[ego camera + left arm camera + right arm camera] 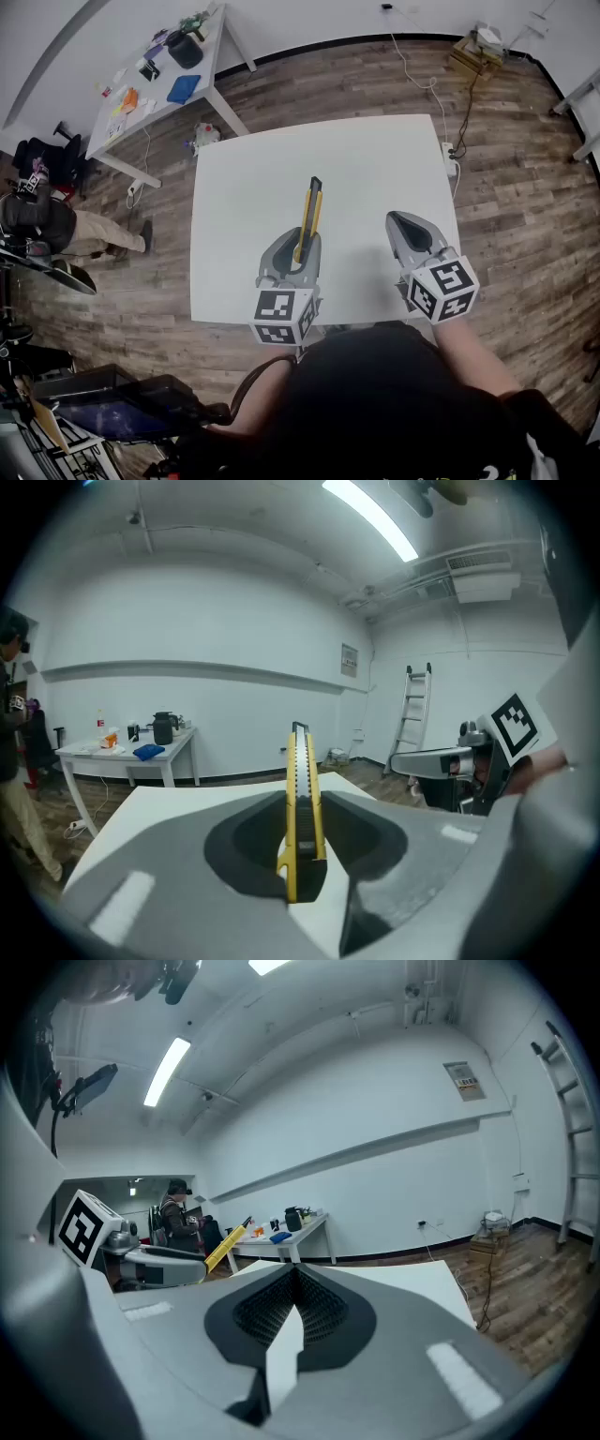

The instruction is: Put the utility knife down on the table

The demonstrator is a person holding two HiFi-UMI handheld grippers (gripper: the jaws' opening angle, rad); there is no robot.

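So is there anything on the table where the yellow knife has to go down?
No, nothing visible is in the way. The left tongs grip the yellow and black utility knife above the white square table, whose top is bare beneath it. The right tongs, shut and empty, sit off to the side.

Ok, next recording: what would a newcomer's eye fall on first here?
The yellow utility knife stands out most, clamped in the left tongs and jutting forward over the white table. Beside it, the right tongs hover shut with nothing in them. Far off at the upper left of the head view stands a cluttered side table.
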